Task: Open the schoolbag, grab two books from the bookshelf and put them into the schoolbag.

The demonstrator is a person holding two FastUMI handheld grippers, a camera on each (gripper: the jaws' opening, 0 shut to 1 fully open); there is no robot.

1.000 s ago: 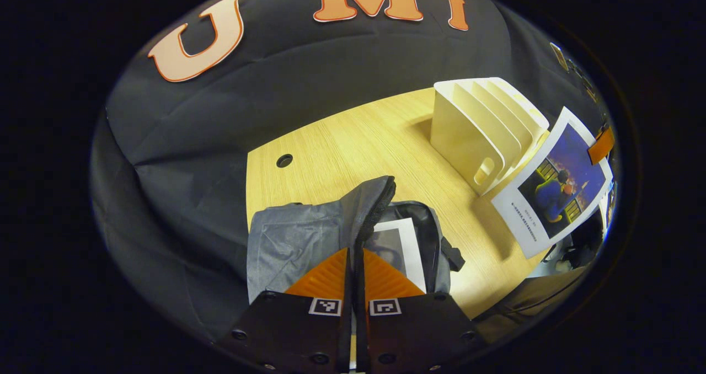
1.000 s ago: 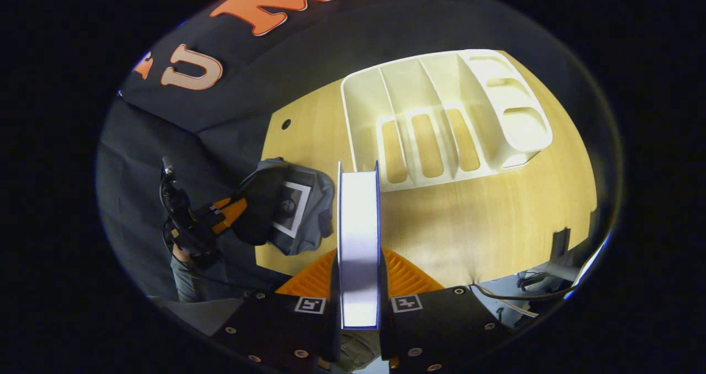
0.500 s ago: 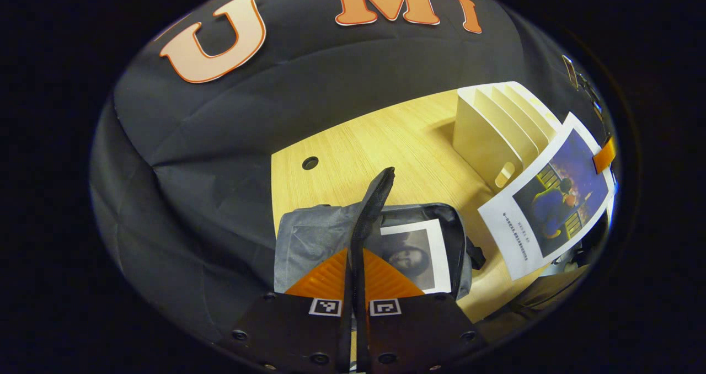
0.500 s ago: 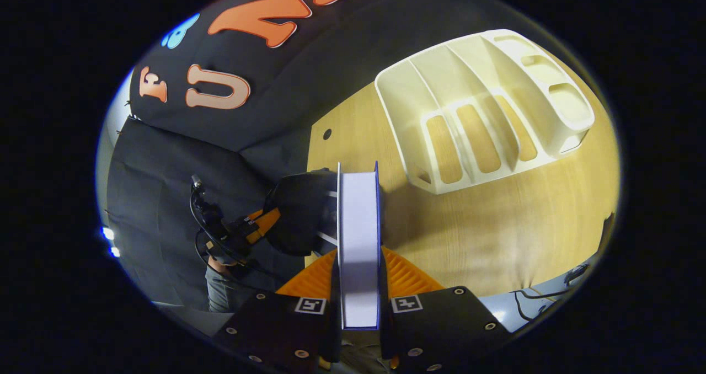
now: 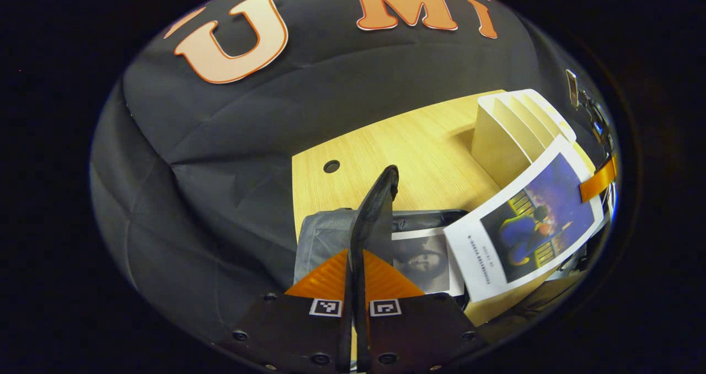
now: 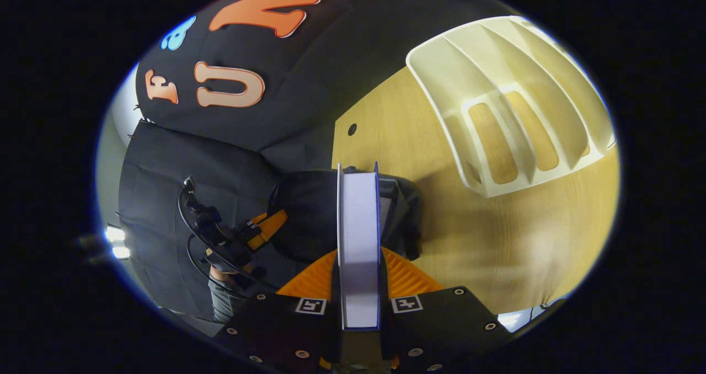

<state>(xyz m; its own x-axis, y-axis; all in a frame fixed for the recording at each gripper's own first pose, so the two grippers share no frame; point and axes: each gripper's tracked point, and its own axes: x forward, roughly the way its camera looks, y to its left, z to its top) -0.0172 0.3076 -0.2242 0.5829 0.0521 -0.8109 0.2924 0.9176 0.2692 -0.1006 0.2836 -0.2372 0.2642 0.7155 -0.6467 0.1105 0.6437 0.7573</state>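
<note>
Step in hand: the second book (image 6: 359,241) is being carried to the schoolbag (image 5: 322,239); by the look of it the task is near its end, since one book (image 5: 424,258) already lies inside the bag.

Left gripper (image 5: 353,277): its fingers are pressed narrow on the schoolbag's flap (image 5: 375,214), holding it upright so the mouth stays open. In the right gripper view this gripper (image 6: 265,228) shows at the left of the bag, with a sleeve below it.

Right gripper (image 6: 359,277): clamped on the second book, one finger on each cover, the page edge facing the camera and running straight out from the fingers.

Schoolbag: grey, lying on the wooden table (image 5: 419,148) at its near left corner, close to the black cloth; in the right gripper view it sits dark directly beyond the book's far end (image 6: 309,214).

Second book relative to the bag: in the left gripper view its cover (image 5: 524,225) hangs tilted at the right of the opening, its lower left corner overlapping the book inside. Whether that corner has passed the bag's rim is hard to tell from these angles.

Bookshelf (image 6: 513,109): cream, slots bare, on the table to the far right of the bag.

Next move, as a judgement: lower the book's leading edge into the mouth beside the lifted flap, lay it on the first book, then spread the right fingers to let go.
</note>
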